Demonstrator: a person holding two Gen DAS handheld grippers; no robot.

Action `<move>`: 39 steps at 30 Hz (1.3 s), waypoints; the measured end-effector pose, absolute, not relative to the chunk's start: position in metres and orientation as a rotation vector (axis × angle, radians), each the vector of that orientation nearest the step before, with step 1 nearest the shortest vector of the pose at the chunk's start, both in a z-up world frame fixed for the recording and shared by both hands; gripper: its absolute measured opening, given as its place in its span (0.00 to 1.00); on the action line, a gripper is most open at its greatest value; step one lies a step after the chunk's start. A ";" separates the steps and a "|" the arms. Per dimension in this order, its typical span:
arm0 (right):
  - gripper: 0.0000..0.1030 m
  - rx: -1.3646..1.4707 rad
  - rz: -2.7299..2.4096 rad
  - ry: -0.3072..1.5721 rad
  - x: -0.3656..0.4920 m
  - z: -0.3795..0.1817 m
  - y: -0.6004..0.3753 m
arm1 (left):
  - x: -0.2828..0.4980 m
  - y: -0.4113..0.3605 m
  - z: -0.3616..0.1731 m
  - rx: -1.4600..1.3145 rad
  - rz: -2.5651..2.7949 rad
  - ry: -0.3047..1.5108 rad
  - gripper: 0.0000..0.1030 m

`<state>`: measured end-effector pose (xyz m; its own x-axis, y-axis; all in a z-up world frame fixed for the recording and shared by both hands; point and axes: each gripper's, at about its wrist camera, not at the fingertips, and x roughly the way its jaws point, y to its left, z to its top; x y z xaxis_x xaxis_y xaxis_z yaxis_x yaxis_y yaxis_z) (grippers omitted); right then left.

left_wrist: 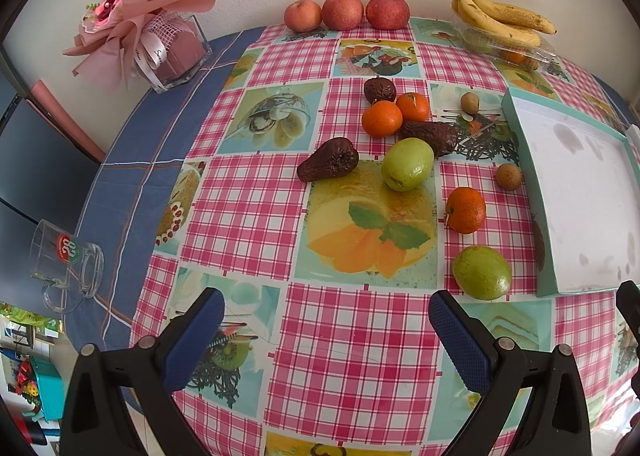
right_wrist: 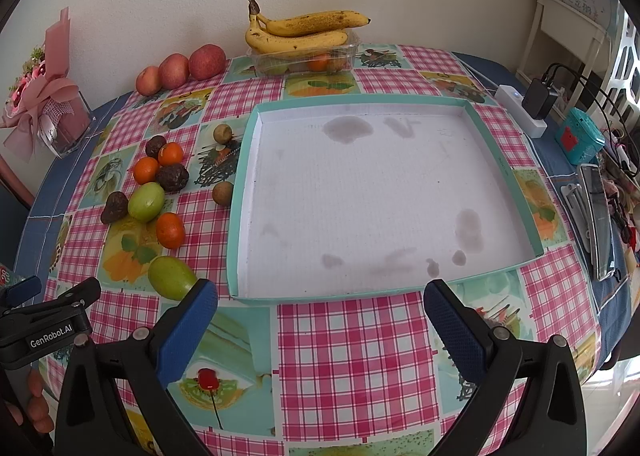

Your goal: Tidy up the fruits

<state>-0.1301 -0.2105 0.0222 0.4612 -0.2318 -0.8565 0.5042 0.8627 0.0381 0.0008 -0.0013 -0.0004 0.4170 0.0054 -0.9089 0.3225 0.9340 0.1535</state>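
Several loose fruits (left_wrist: 407,169) lie ahead of left tool (left_wrist: 326,340), none inside tray (right_wrist: 239,192) yet. Tray sits straight ahead of right tool (right_wrist: 320,330). Both tools wide open, holding nothing. Judged step: start, first pick pending. Next: nearest green fruit (right_wrist: 172,277), just beside right tool's left finger, needs closing in. Contents of tub (right_wrist: 352,50) under bananas (right_wrist: 300,32) unclear.

Clutter around the checked tablecloth (left_wrist: 248,208)

Far left, a pink bouquet (left_wrist: 132,12) stands in a glass vase (left_wrist: 182,56); near left, a glass mug (left_wrist: 66,266) lies on the blue cloth (left_wrist: 128,160). At the right edge are a white power strip (right_wrist: 520,110) with a black charger (right_wrist: 540,98), a teal box (right_wrist: 580,136) and a phone (right_wrist: 598,216). A white chair (right_wrist: 560,40) stands far right.
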 end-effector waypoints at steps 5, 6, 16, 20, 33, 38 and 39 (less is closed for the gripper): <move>1.00 0.305 -0.461 0.994 -0.130 0.022 -0.210 | 0.001 -0.002 0.000 0.327 -0.203 1.128 1.00; 1.00 0.305 -0.461 0.994 -0.130 0.022 -0.210 | 0.001 -0.002 -0.001 0.328 -0.203 1.128 1.00; 1.00 0.305 -0.461 0.994 -0.130 0.022 -0.210 | 0.001 -0.002 -0.001 0.328 -0.203 1.129 1.00; 1.00 0.305 -0.461 0.994 -0.130 0.022 -0.210 | 0.001 -0.002 0.000 0.328 -0.203 1.129 1.00; 1.00 0.302 -0.459 1.005 -0.129 0.019 -0.208 | 0.003 0.001 -0.004 0.293 -0.228 1.148 1.00; 1.00 0.297 -0.457 1.013 -0.129 0.018 -0.207 | 0.012 0.012 0.004 0.252 -0.220 1.132 1.00; 1.00 0.290 -0.456 1.012 -0.129 0.018 -0.206 | 0.015 0.016 0.006 0.239 -0.220 1.130 1.00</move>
<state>-0.1289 -0.2058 0.0184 0.4490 -0.2312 -0.8631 0.4938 0.8693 0.0240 0.0151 0.0155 0.0065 0.4103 -0.0529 -0.9104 0.2931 0.9530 0.0767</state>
